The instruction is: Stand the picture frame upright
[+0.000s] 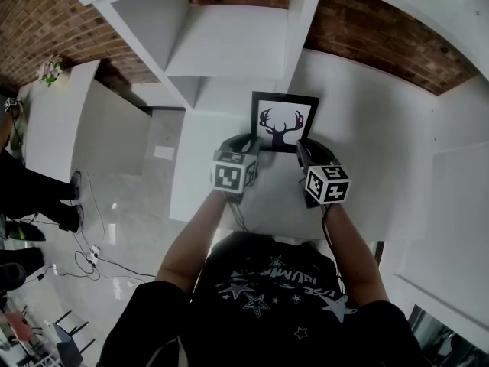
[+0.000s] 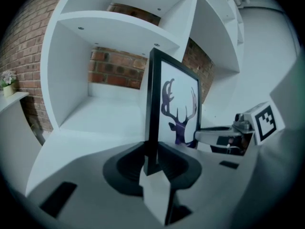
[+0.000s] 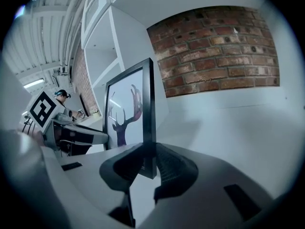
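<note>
The picture frame [image 1: 284, 121], black-edged with a dark deer-head print on white, is held between my two grippers over the white surface [image 1: 367, 128]. It stands roughly upright and faces me. My left gripper [image 1: 248, 145] is shut on its left edge. In the left gripper view that edge [image 2: 153, 113] runs down between the jaws of the left gripper [image 2: 151, 163]. My right gripper [image 1: 304, 150] is shut on the right edge. In the right gripper view this edge [image 3: 148, 109] sits between the jaws of the right gripper [image 3: 147, 163]. Whether the frame's bottom touches the surface I cannot tell.
A white shelf unit [image 1: 221, 44] with open compartments stands just behind the frame, in front of a brick wall [image 1: 397, 44]. A lower white counter [image 1: 53, 121] with a small plant [image 1: 50, 69] lies at the left. Cables [image 1: 92, 258] and a person's shoes [image 1: 76, 201] are on the floor.
</note>
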`<state>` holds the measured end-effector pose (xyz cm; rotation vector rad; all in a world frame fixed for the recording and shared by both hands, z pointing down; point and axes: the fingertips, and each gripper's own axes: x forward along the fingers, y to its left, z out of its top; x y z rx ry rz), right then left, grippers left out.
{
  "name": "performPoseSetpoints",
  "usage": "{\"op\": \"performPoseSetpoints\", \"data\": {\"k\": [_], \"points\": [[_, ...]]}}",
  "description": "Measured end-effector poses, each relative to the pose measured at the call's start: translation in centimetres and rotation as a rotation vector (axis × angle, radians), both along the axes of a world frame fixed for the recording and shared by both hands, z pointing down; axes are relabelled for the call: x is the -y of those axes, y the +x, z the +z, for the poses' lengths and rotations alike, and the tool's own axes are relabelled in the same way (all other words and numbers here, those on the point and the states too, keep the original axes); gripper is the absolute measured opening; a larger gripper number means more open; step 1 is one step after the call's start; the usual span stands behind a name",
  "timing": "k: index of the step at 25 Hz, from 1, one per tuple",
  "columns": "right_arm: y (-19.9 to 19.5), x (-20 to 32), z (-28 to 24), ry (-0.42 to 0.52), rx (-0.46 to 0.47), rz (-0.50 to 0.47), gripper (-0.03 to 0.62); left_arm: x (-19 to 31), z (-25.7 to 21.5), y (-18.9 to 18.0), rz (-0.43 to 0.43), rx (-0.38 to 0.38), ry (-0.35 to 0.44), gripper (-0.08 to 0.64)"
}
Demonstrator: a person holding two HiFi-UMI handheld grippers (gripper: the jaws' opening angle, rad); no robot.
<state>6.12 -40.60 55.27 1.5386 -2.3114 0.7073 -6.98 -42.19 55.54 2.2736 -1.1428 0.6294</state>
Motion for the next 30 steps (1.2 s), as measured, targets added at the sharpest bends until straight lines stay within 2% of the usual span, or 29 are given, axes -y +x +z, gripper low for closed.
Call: {"op": "performPoseSetpoints", "data": {"k": [10,13,30], "points": [[-0.3,2.7,0.7,-0.009,-0.040,0.012,0.087,3.1,0.8,0.0,0.033,0.055,0.057,0.092],[-0.4,3.2,0.9,-0.008,-0.047,0.019,0.087,3.6,1.2,-0.1,0.030,0.066,0.052,0.092],[-0.9,3.7,1.6,-0.015,-0.074,0.021,0.095,4.4,1.9,-0.3,0.032,0.062,0.059,0.092]]}}
